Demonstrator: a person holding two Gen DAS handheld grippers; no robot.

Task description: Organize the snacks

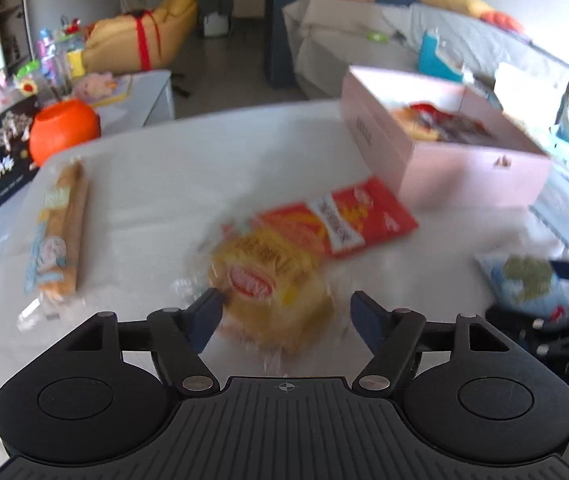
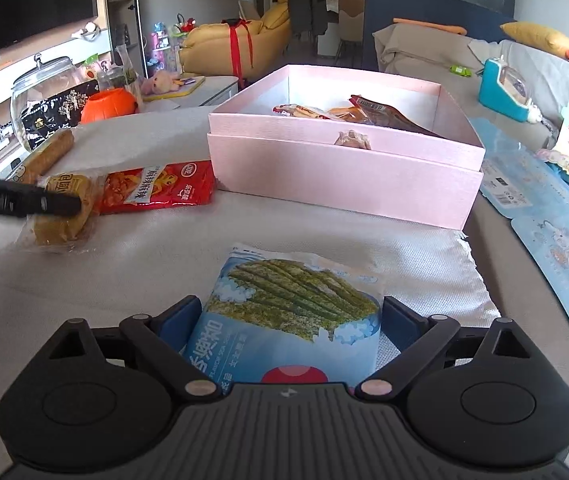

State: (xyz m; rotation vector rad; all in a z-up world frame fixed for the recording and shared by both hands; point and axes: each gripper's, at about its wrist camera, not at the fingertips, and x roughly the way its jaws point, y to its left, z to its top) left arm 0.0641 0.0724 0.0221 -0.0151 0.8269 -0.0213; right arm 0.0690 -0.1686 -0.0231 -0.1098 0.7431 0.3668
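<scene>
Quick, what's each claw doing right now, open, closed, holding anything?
Left claw: open, yellow cake packet between its fingers, not gripped.
Right claw: open wide around the blue seaweed packet.

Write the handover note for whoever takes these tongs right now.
Left tongs: open over the yellow cake, not gripping.
Right tongs: open around the seaweed pack; contact unclear.
On the table: red pack beside the cake, long roll at far left.
Done: several snacks already lie in the pink box.
Left: box these four.
</scene>
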